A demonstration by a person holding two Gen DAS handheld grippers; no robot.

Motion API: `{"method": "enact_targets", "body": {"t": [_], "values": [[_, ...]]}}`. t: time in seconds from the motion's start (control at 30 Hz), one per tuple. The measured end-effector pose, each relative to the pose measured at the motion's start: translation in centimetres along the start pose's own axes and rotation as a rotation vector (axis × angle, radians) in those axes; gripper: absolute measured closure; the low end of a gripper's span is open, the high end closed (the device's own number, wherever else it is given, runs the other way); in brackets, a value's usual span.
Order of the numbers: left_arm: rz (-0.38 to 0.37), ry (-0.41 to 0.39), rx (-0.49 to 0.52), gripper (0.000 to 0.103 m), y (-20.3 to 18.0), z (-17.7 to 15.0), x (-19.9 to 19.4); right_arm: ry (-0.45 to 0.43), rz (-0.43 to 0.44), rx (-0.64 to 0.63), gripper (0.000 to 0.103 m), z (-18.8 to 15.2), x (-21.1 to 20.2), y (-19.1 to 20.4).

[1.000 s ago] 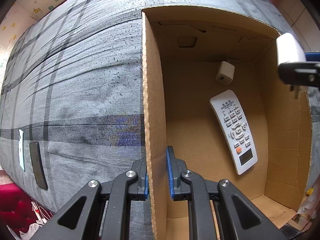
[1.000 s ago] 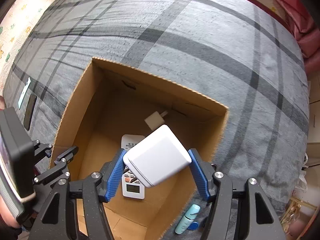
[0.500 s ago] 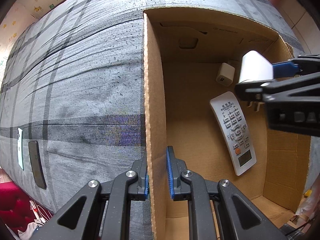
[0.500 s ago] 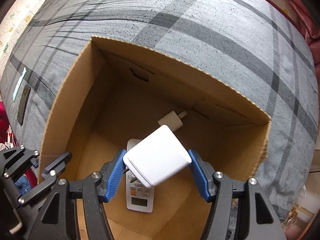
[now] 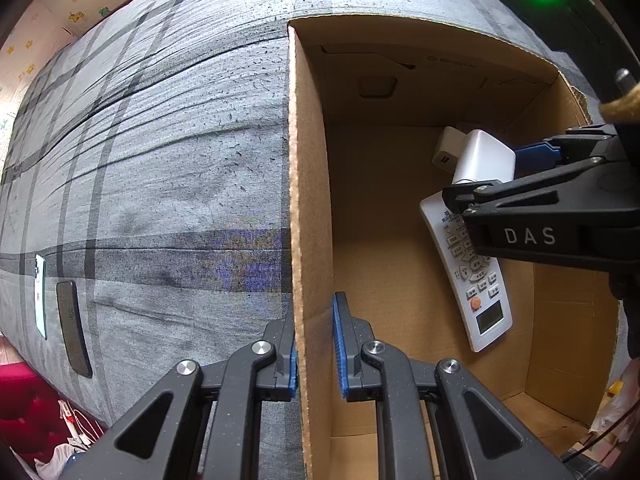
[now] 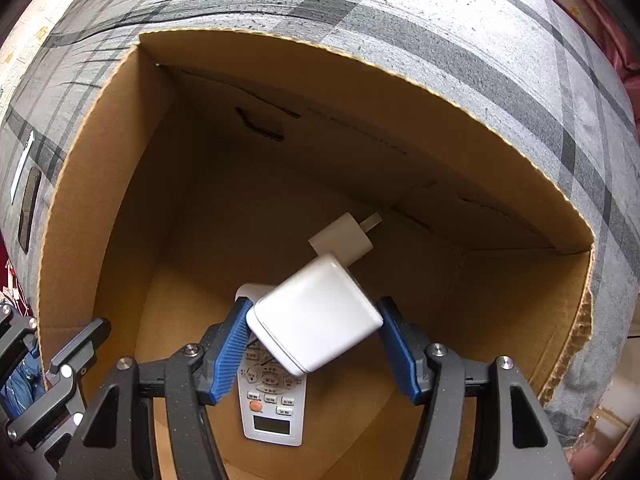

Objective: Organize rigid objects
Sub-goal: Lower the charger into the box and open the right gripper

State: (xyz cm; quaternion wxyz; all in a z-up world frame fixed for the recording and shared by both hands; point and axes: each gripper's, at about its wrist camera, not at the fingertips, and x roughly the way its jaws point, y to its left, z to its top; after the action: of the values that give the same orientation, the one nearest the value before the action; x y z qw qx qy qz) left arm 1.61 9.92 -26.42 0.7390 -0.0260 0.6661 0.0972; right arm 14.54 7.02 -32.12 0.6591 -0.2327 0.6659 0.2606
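Taking the open brown cardboard box [image 5: 400, 220] as the landmark, and going left to right: well to its left, on the grey plaid bed cover [image 5: 160, 140], lie a slim white phone [image 5: 39, 296] and a dark flat phone [image 5: 73, 328] side by side, apart from each other.

At the box's left wall, the left gripper [image 5: 314, 344] has its jaws shut on the cardboard edge, one blue pad outside and one inside, pinning the box steady.

Inside the box, on its floor, a long white remote control with an orange button [image 6: 272, 404] lies flat, and a small cream plug adapter [image 6: 344, 236] rests beyond it, toward the far wall.

Above the remote, within the box's opening, the right gripper [image 6: 316, 332] holds a large white rounded-square charger block [image 6: 316, 318], the jaws roughly half spread and pressing two opposite corners, so the block sits skewed between the pads. It hangs clear of the floor.

The block looks like stiff, smooth, glossy plastic, probably light and fairly tough. A corner-to-corner hold on such a slick shell could let it swivel or slip; the flat opposite faces would give a surer hold. Released from low down, it should land without harm.
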Motion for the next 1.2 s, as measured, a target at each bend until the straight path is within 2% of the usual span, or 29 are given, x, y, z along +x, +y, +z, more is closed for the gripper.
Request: {"method": "enact_targets", "body": {"t": [0.47,0.53,0.87,0.93,1.13,1.2], "values": [[0.003,0.000,0.001,0.088,-0.1,-0.1,-0.1,-0.011,0.016,0.023,0.035,0.3,-0.1,-0.3],[0.005,0.000,0.002,0.088,-0.1,-0.1,0.0,-0.019,0.005,0.019,0.028,0.6,-0.7,-0.9],[0.006,-0.005,0.003,0.088,-0.3,0.0,-0.3,-0.082,-0.016,0.002,0.017,0.5,-2.6,-1.8],[0.008,-0.006,0.004,0.088,-0.3,0.0,-0.3,-0.095,-0.028,-0.002,0.010,0.4,-3.0,-1.7],[0.010,-0.006,0.005,0.088,-0.3,0.0,-0.3,-0.130,-0.027,0.012,0.000,0.1,-5.1,-1.0],[0.011,-0.008,0.008,0.088,-0.3,0.0,-0.4,-0.139,-0.025,0.017,0.000,0.0,-5.5,-1.6]]}}
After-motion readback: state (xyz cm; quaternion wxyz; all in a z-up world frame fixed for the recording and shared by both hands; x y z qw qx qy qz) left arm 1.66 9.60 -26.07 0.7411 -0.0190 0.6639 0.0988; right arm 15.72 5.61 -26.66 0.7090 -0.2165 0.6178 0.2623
